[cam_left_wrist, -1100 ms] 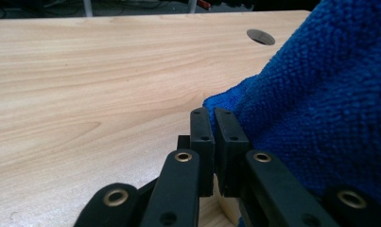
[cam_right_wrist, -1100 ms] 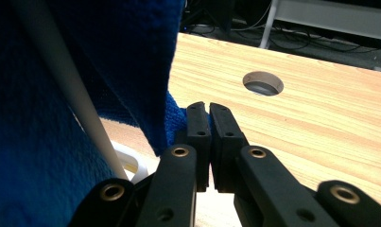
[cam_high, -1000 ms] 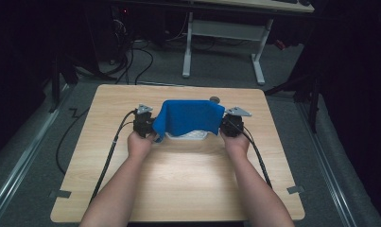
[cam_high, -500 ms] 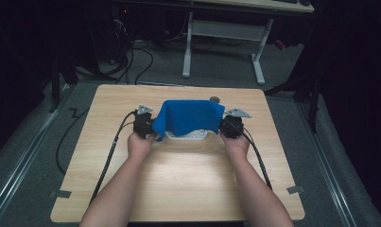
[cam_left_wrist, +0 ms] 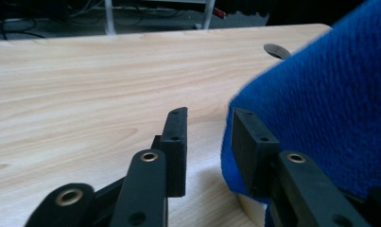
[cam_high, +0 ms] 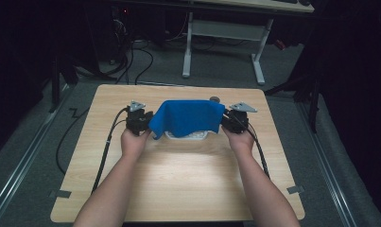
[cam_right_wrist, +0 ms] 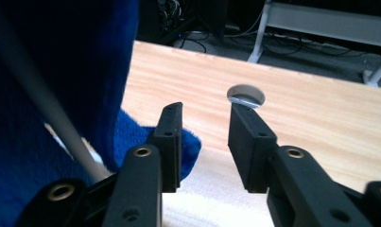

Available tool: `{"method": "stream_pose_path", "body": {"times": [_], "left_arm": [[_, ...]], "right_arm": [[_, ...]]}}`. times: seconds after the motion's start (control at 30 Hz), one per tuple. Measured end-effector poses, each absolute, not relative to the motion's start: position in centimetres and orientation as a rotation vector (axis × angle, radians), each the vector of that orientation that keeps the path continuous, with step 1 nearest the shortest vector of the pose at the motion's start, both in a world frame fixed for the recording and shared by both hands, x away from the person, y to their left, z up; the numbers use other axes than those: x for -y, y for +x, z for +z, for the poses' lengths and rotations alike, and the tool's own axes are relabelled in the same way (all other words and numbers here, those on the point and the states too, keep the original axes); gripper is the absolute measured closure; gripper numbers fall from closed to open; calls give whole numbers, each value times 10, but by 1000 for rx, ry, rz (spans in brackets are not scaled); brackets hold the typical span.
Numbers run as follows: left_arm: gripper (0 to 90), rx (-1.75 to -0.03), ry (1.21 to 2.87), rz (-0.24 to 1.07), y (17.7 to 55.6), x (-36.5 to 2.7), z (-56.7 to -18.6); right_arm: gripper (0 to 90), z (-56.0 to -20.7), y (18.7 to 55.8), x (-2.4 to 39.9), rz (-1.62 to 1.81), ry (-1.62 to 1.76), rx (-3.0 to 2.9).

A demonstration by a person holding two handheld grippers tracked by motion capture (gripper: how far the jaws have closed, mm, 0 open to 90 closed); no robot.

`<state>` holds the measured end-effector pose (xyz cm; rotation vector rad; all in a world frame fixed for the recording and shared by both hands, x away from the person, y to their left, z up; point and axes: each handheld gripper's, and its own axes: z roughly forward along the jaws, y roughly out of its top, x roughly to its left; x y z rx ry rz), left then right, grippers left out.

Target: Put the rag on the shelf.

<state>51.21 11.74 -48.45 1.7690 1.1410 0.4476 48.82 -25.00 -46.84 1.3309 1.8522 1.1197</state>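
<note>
Done: blue cloth [cam_high: 187, 118] is draped over white basket [cam_high: 186, 135], centre of frame.
Left gripper [cam_left_wrist: 204, 137]: jaws just opened, cloth released.
Right gripper [cam_right_wrist: 204, 137]: jaws just opened, nothing grasped.
Left: grippers to be withdrawn.

A light wooden table [cam_high: 178, 189] is seen at the frame's centre. On it, a white object [cam_high: 186, 135] draped by a blue cloth [cam_high: 188, 116] is carried toward the upper middle.

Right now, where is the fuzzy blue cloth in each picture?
High view: the blue cloth drapes mid-table between both grippers.
Left gripper view: it covers the right side.
Right gripper view: it covers the left side.
Shared landmark: the round hole in the wooden table.
</note>
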Motion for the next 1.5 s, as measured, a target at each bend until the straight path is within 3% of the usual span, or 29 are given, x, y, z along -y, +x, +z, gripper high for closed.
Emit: {"method": "stream_pose_path", "body": {"times": [0.43, 1.13, 1.5], "left_arm": [[593, -1155, 1702, 518, 503, -140, -457], [562, -1174, 1688, 537, 488, -163, -454], [553, -1153, 1708, 596, 458, -171, -454]], "right_arm": [[555, -445, 485, 259, 1137, 1308, -1803], [504, -438, 470, 272, 1070, 1305, -1808], [490, -433, 445, 273, 1092, 1254, -1816]]}}
